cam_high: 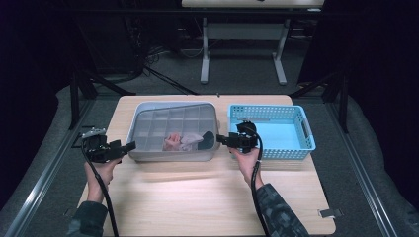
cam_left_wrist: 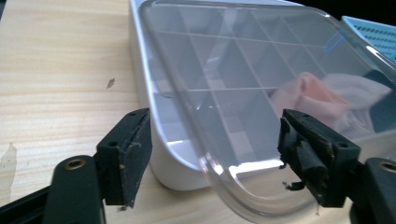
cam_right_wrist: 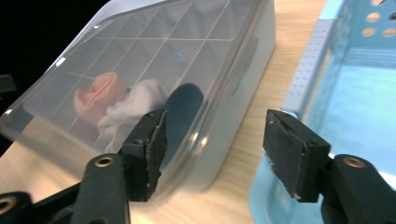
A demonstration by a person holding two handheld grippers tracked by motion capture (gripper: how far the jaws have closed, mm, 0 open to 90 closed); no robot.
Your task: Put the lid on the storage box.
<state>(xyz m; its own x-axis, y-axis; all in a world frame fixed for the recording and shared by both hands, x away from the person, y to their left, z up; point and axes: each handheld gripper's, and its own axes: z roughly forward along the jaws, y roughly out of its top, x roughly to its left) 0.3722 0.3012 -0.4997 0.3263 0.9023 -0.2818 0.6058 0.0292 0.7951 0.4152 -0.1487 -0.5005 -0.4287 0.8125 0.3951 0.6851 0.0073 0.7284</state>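
Item: clear lid [cam_high: 174, 118], transparent, lying skewed on top of the grey compartment box [cam_high: 148, 154] and not seated square on its rim.
Contents: rolled socks [cam_high: 184, 141], pink, white and one dark, sitting in the near compartments and showing through the lid.
Neighbour: blue basket [cam_high: 302, 143], standing just beside the box on its right, nothing showing on its floor.
Support: wooden table [cam_high: 207, 197], bearing box and basket.
Left gripper [cam_high: 129, 146]: jaws standing open, pressing on nothing; in the left gripper view the overhanging lid corner [cam_left_wrist: 243, 196] is lying between the pads, apart from both.
Right gripper [cam_high: 221, 139]: jaws standing open, holding nothing; in the right gripper view the lid's edge is passing in front of the left pad while the right pad is hanging over the basket wall.
Step in hand, as judged: the lid is being left loose on the box, both hands flanking its near corners.
Doing it well: the lid is likely needing squaring before pressing; both grippers should be taking opposite edges evenly, pads on the rim only, turning it until the corners are matching the box.
Risk: a one-sided push is likely sliding the lid off or nudging the box toward the basket.
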